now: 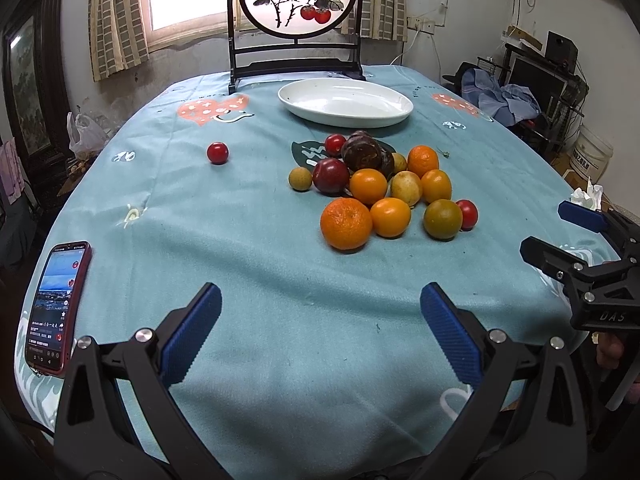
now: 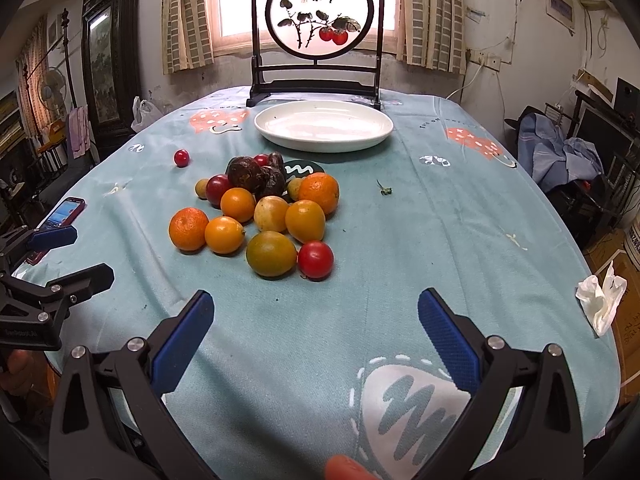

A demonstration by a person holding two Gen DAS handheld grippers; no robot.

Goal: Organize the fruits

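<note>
A pile of fruit (image 1: pixel 380 192) lies mid-table: oranges, small red tomatoes, yellow-green fruits and dark brown ones; it also shows in the right wrist view (image 2: pixel 264 216). One red tomato (image 1: pixel 217 153) lies apart to the left (image 2: pixel 181 157). A white oval plate (image 1: pixel 346 102) stands empty behind the pile (image 2: pixel 324 125). My left gripper (image 1: pixel 320 300) is open and empty at the near edge. My right gripper (image 2: pixel 316 306) is open and empty, near the closest tomato (image 2: pixel 315 259).
The table wears a light blue cloth (image 1: pixel 240 220). A phone (image 1: pixel 56 308) lies at the near left edge. A framed persimmon screen (image 1: pixel 298 8) stands behind the plate. A crumpled tissue (image 2: pixel 600 300) lies at the right edge. A small green stem (image 2: pixel 385 190) lies right of the pile.
</note>
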